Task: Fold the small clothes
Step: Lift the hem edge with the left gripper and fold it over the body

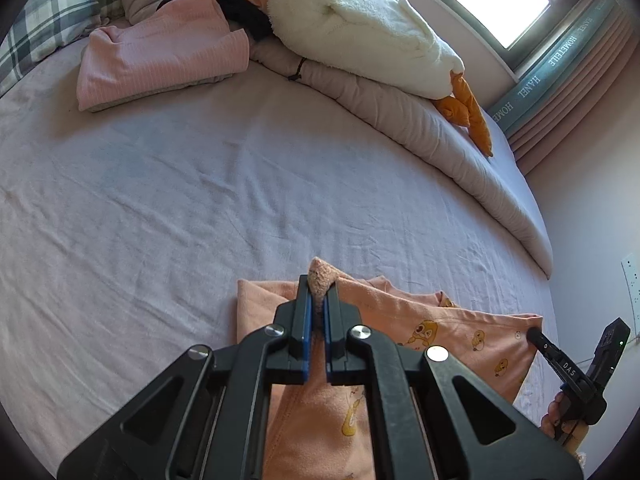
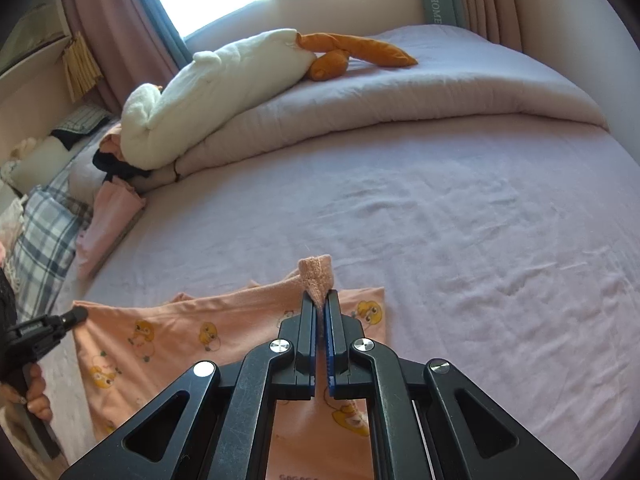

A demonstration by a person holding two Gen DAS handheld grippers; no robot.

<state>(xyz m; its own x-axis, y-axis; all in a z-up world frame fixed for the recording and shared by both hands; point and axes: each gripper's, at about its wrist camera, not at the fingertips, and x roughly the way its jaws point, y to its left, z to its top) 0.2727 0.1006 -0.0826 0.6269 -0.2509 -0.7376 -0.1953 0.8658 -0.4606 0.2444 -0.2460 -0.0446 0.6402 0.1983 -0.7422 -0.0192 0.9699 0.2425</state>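
Peach garment with duck print (image 2: 168, 344) hangs stretched between both tools, low over the lilac bedsheet (image 1: 160, 200), on the side of the bed away from the plush goose (image 1: 360, 40). Left gripper (image 1: 318, 300) is pressed together, pinching one bunched cuff or corner; right gripper (image 2: 320, 304) likewise clamps the opposite corner. Holding two corners apart likely keeps the top edge taut so the cloth lays flat for folding. A folded pink garment (image 1: 160, 60) sits beside the goose, probably finished.
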